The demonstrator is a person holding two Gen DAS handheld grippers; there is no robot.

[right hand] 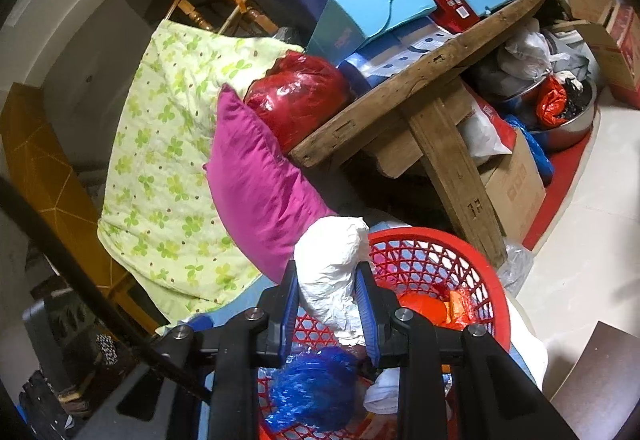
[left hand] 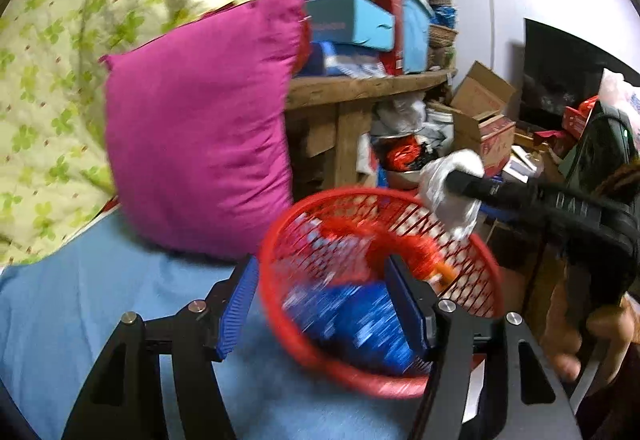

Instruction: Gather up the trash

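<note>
Now one red basket [right hand: 436,252]; right gripper [right hand: 332,304] clamps one white wad [right hand: 332,264]; left gripper [left hand: 324,304] unclenched, seemingly empty.

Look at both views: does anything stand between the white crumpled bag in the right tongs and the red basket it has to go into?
Nothing visible does. The right tongs are shut on the white bag, which hangs right over the open top of the red basket. Blue and orange trash already lies inside, but the mouth is clear.
</note>
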